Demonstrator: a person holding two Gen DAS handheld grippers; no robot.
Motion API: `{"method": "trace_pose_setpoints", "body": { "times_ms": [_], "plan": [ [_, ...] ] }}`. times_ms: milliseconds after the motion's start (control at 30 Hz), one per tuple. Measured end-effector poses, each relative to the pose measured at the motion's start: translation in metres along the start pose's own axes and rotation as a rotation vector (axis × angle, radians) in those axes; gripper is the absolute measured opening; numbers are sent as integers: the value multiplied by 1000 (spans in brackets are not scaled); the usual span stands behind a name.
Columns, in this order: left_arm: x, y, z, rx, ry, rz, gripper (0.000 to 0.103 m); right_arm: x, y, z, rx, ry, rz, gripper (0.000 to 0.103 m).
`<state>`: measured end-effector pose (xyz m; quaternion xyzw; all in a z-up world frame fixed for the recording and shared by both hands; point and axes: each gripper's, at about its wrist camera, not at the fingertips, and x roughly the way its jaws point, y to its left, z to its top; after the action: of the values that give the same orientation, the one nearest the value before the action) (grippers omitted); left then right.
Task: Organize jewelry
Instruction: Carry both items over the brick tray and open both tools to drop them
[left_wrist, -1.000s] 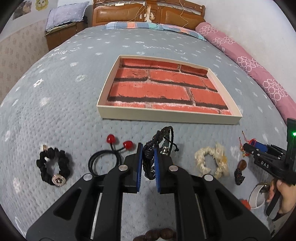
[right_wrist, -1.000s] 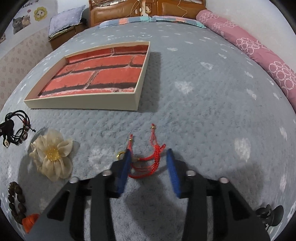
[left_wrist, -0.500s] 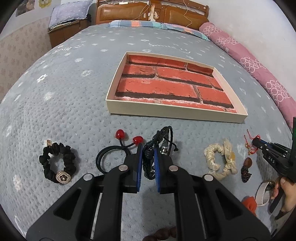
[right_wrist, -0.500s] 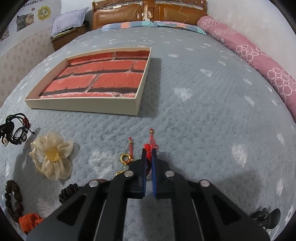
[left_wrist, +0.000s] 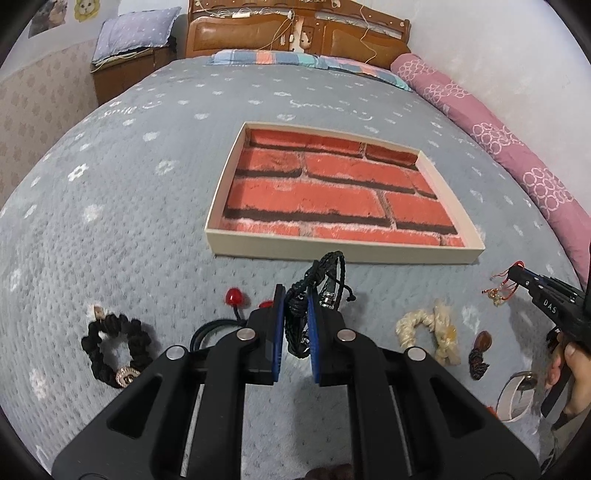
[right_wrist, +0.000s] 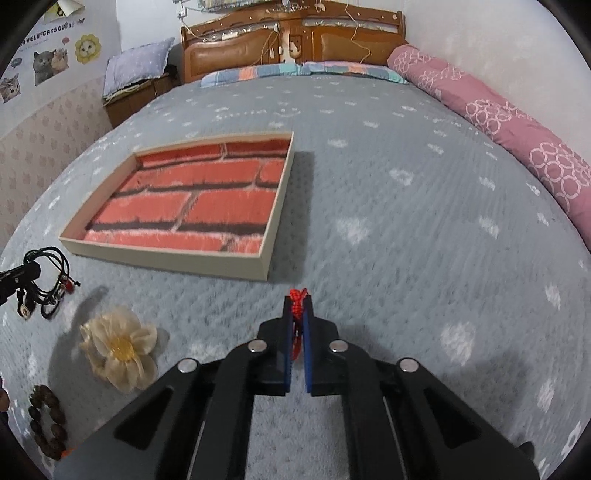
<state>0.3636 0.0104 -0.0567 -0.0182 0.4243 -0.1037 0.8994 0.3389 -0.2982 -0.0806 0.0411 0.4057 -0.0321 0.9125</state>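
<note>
- The left claw (left_wrist: 295, 314) stays clenched on the black braided cord bracelets (left_wrist: 325, 280), held above the grey bed cover (left_wrist: 129, 221) before the shallow cream brick-printed tray (left_wrist: 343, 254).
- The right claw (right_wrist: 297, 314), open a second ago, now grips the red knotted string bracelet (right_wrist: 297, 295), lifted off the bed; its side reads "DAS".

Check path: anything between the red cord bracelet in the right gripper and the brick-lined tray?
Nothing visible. The right gripper is shut on the red cord bracelet, and only bare grey bedspread lies between it and the tray ahead-left.
</note>
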Motion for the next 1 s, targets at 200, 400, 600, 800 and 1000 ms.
{"method": "trace_pose_setpoints", "body": {
  "times_ms": [200,400,600,800,1000],
  "plan": [
    [1,-4,27,0,-14,-9,10,-6,7,31,-8,-47,10,5],
    [18,-10,65,15,-24,0,10,1,25,75,-18,-88,28,5],
    [58,-12,104,20,-3,23,10,38,47,119,-19,-90,35,5],
    [110,-8,141,35,26,45,10,88,63,155,2,-80,36,5],
    [168,-3,167,25,68,93,10,136,70,176,33,-39,19,5]
  ]
}}
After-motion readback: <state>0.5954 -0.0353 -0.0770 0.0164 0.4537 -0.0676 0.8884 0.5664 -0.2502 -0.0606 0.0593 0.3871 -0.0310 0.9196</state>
